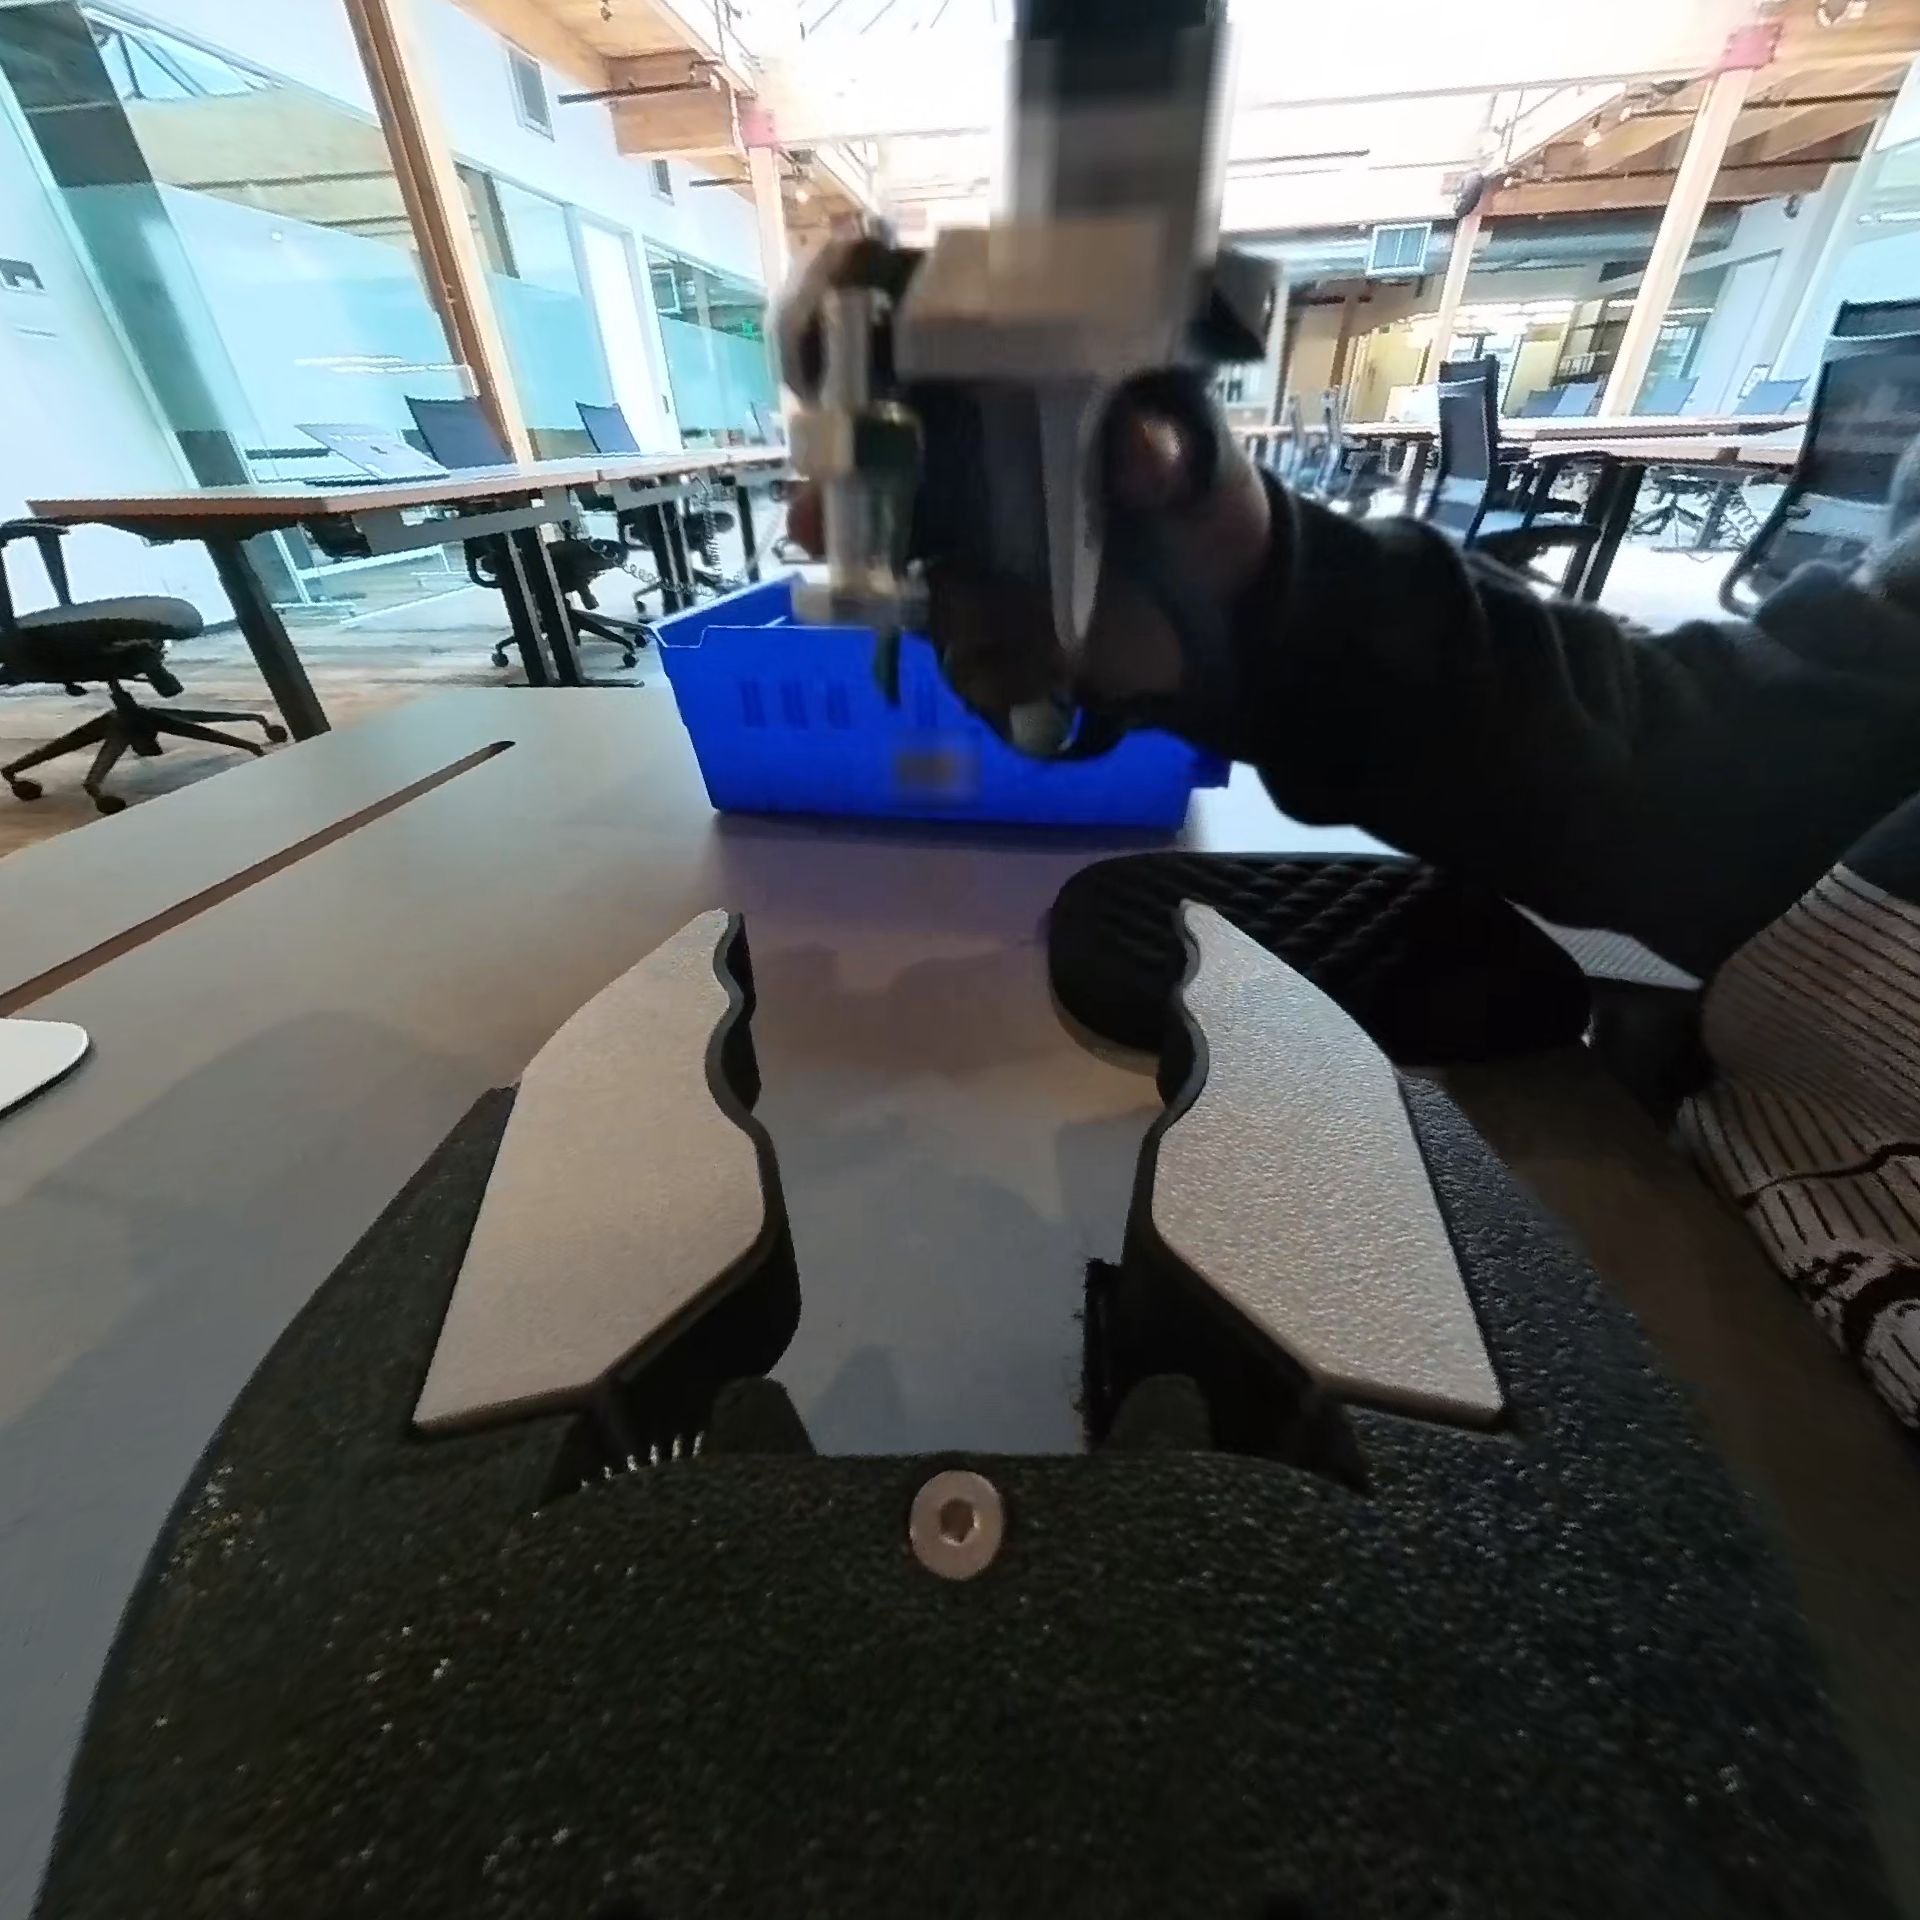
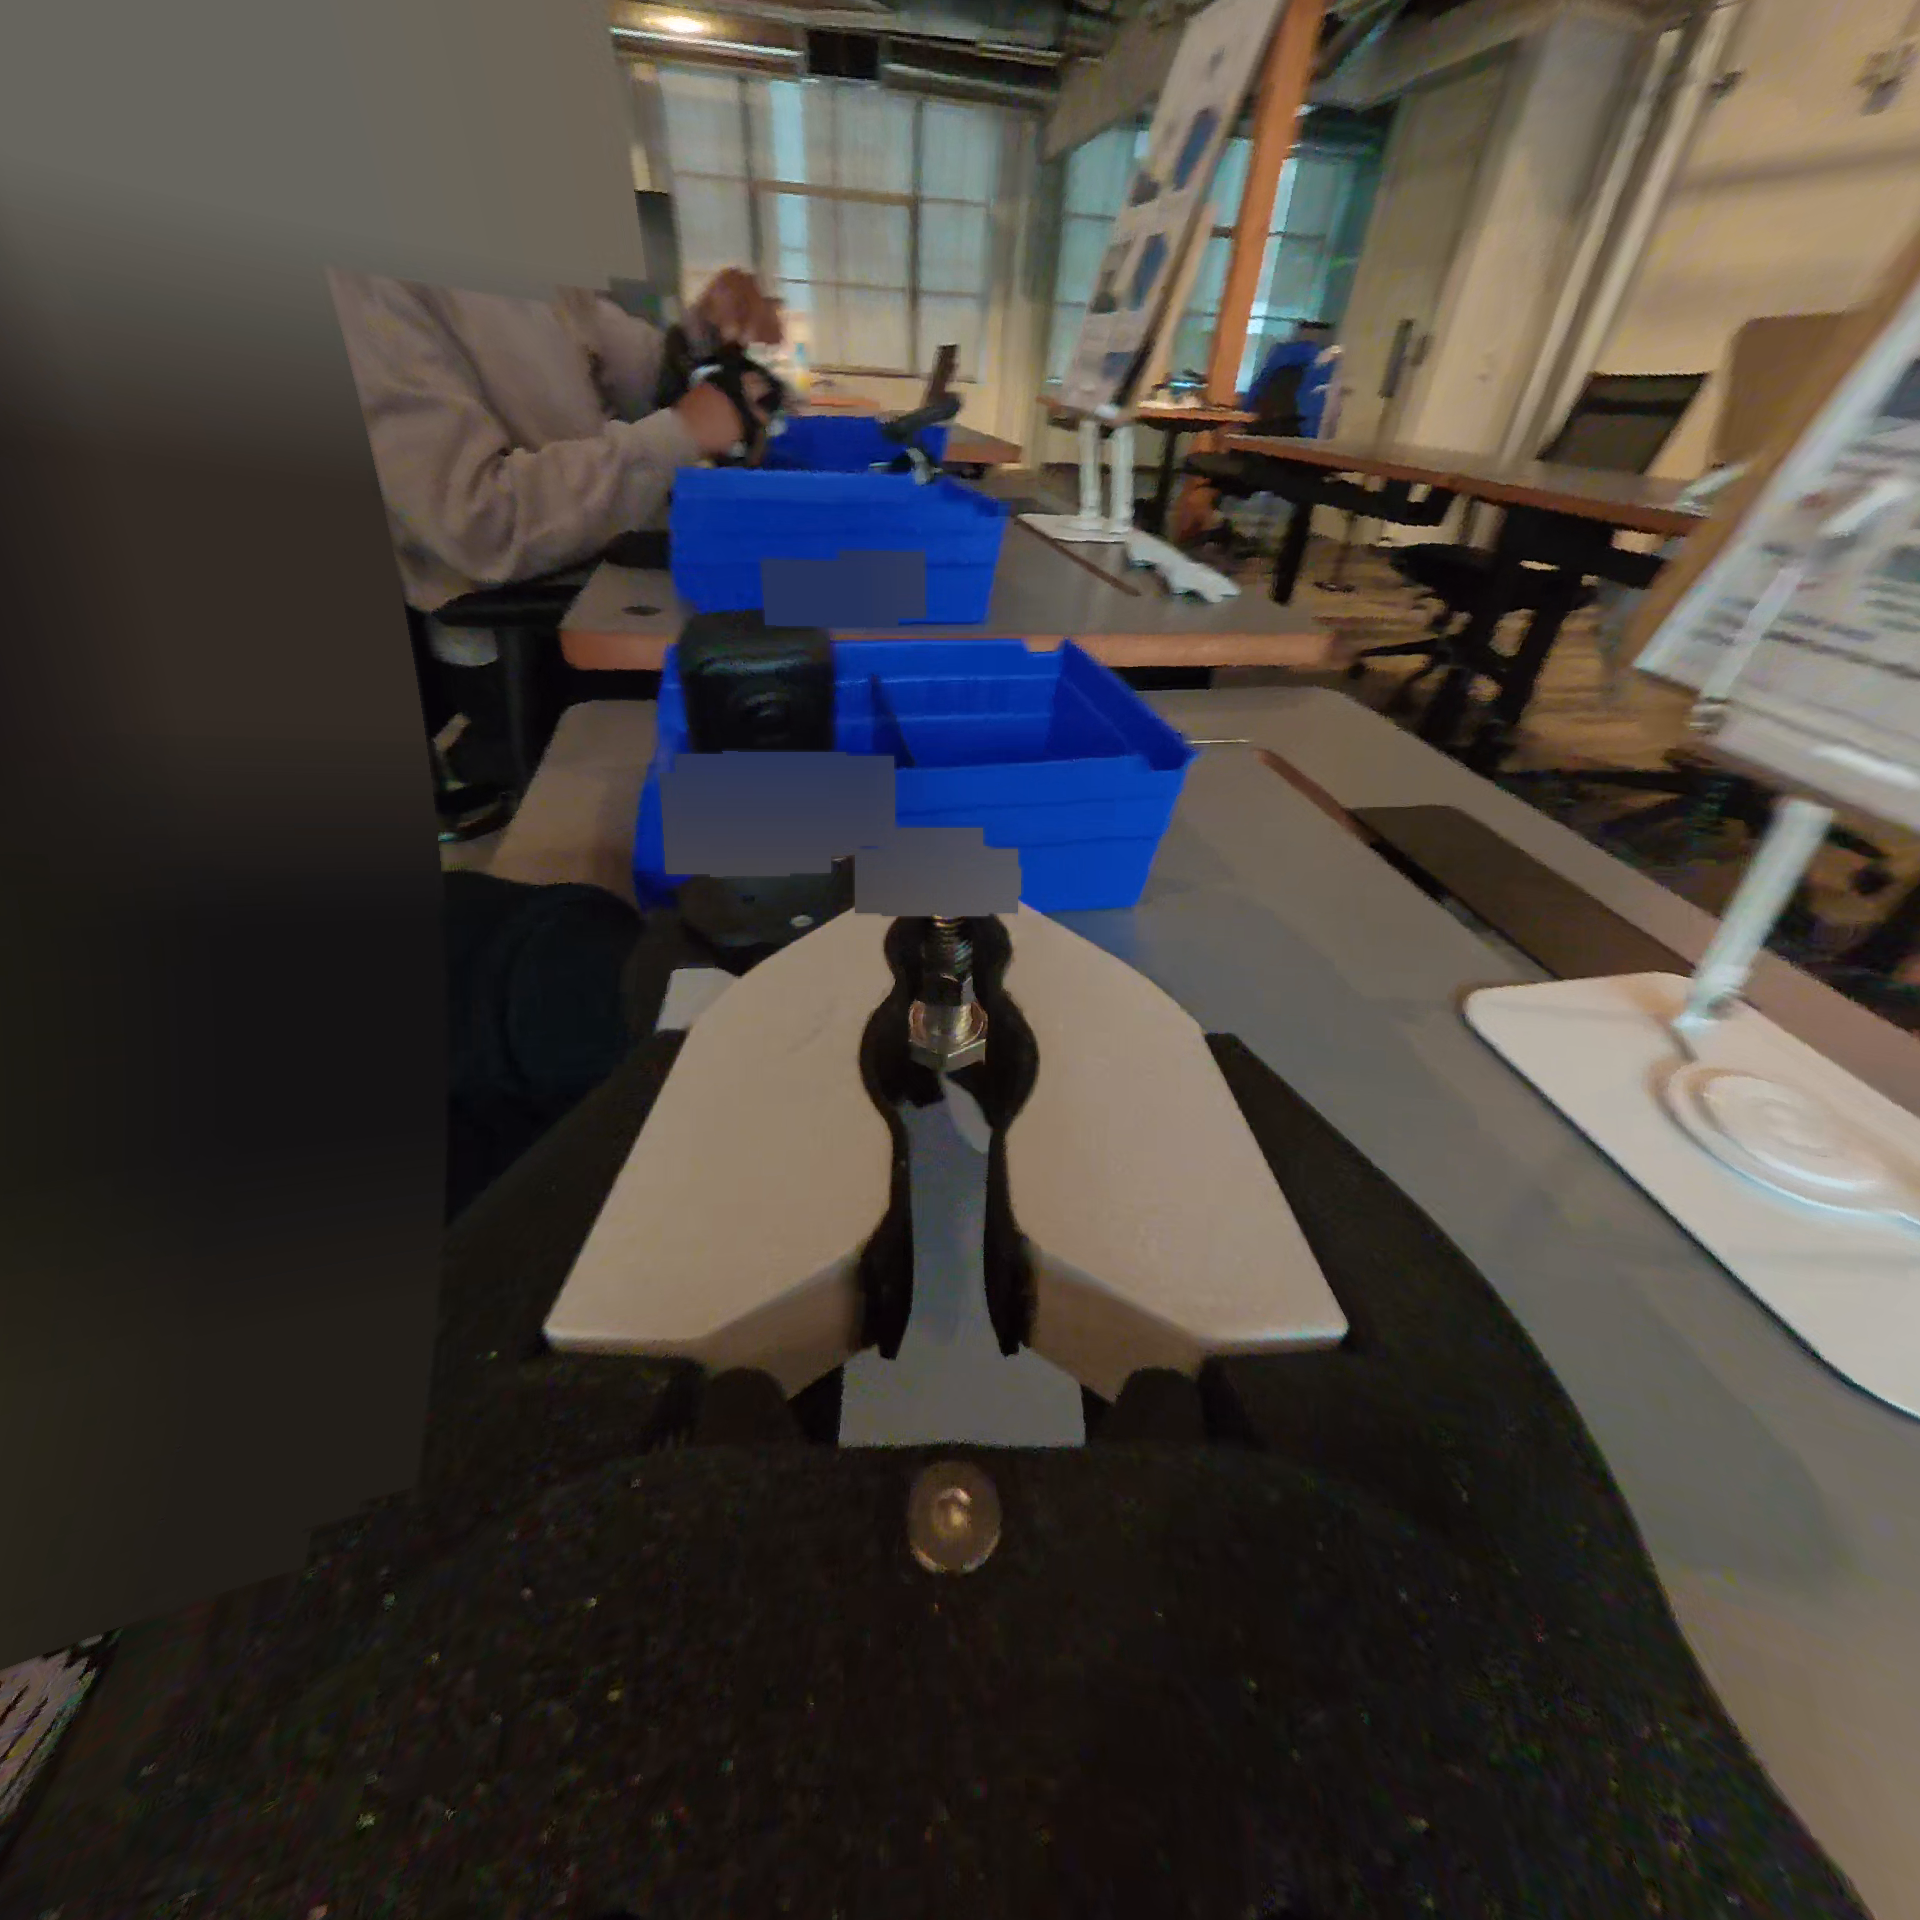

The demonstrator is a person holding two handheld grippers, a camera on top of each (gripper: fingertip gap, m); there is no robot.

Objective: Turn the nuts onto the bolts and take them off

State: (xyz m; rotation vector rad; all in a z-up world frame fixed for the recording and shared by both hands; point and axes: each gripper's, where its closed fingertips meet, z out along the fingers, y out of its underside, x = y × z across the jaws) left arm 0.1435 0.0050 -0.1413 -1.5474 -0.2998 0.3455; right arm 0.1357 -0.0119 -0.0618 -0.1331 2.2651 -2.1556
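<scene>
My right gripper [image 2: 948, 940] is shut on a dark threaded bolt [image 2: 948, 964] with a silver hex nut [image 2: 948, 1047] on it, held between the fingers above the grey table. My left gripper [image 1: 961, 977] is open and empty, low over the table, facing a blue bin [image 1: 831, 738]. In the left wrist view, a black-gloved hand [image 1: 1174, 540] holds the other gripper over that bin, blurred. In the right wrist view, the left gripper's black camera [image 2: 756, 686] shows at the near blue bin [image 2: 1049, 800].
A black textured mat [image 1: 1351, 935] lies to the right of my left gripper. A white stand base [image 2: 1662, 1143] with a tilted board sits on the table at right. More blue bins [image 2: 831, 530] and a seated person [image 2: 499, 447] are behind. Office desks and chairs fill the background. Across from one pair of fingers to the other is roughly 8 cm.
</scene>
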